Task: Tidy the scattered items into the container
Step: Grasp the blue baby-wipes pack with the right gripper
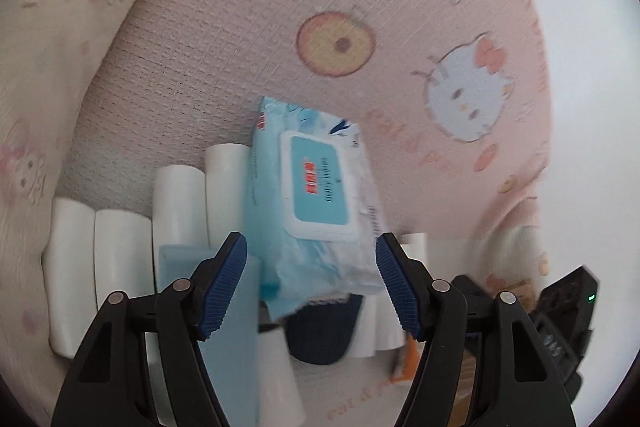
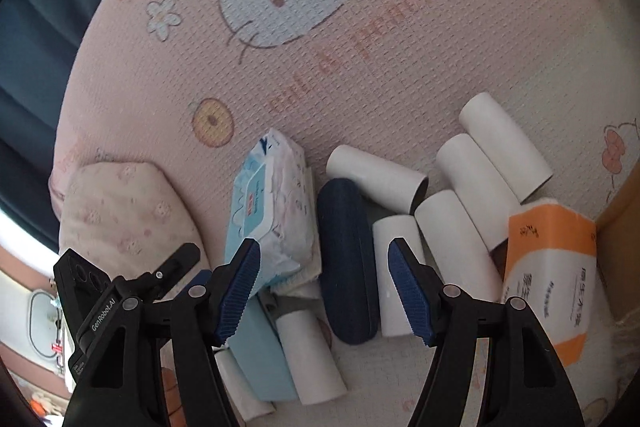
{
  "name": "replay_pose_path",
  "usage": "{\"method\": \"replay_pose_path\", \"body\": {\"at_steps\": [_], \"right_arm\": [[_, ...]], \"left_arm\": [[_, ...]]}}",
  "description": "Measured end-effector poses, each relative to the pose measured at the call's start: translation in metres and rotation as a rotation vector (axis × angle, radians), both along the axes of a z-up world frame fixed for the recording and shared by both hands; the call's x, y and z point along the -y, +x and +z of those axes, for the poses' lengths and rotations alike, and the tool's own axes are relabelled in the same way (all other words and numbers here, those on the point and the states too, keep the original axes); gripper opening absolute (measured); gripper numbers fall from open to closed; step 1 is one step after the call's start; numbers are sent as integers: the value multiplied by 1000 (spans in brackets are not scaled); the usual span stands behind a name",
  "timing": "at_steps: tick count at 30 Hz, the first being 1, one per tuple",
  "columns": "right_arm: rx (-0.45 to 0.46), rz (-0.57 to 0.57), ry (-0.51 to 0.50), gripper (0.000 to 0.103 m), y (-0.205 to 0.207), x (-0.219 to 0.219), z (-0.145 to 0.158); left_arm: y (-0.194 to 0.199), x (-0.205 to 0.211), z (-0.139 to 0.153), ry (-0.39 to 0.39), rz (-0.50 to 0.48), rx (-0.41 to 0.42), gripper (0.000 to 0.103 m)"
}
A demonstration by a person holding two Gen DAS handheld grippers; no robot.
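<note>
On the bed sheet (image 2: 360, 75) the things lie in a loose cluster. In the right wrist view, the pack of wet wipes (image 2: 268, 211) lies left of the glasses case (image 2: 348, 263), partly on a flat box (image 2: 260, 359). Cardboard tubes (image 2: 472, 187) lie right of and behind the case. A tissue pack (image 2: 552, 275) lies at the far right, beside a carton wall (image 2: 624, 227). A pillow (image 2: 120, 211) lies left of the wipes.

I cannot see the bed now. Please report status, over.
Left tool open, right tool open, both empty. Pale blue wet-wipes pack beyond left tool, lying on white cardboard tubes. Dark blue oval case between right fingers, untouched.
</note>
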State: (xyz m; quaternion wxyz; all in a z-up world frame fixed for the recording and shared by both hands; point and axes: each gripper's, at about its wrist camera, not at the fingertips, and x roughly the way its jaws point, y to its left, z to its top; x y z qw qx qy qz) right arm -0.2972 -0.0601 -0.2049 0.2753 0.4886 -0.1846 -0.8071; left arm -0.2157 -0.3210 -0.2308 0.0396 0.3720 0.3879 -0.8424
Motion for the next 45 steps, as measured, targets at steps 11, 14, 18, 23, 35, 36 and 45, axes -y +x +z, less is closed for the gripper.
{"method": "replay_pose_path", "body": {"at_steps": [11, 14, 18, 23, 35, 36, 45], "right_arm": [[54, -2, -71, 41, -38, 37, -17], [83, 28, -38, 41, -40, 50, -28], [95, 95, -67, 31, -35, 59, -40], [68, 104, -51, 28, -30, 51, -33], [-11, 127, 48, 28, 5, 11, 3], [-9, 125, 55, 28, 9, 8, 2], [-33, 113, 122, 28, 49, -8, -10]], "left_arm": [[-19, 11, -23, 85, 24, 68, 45], [-26, 8, -23, 85, 9, 68, 43], [-31, -5, -15, 18, -10, 87, 33], [-34, -20, -6, -22, -50, 91, 33], [2, -69, 10, -42, -136, 66, 33], [7, -73, 10, -45, -145, 65, 33], [50, -89, 7, -36, -110, 47, 32]]}}
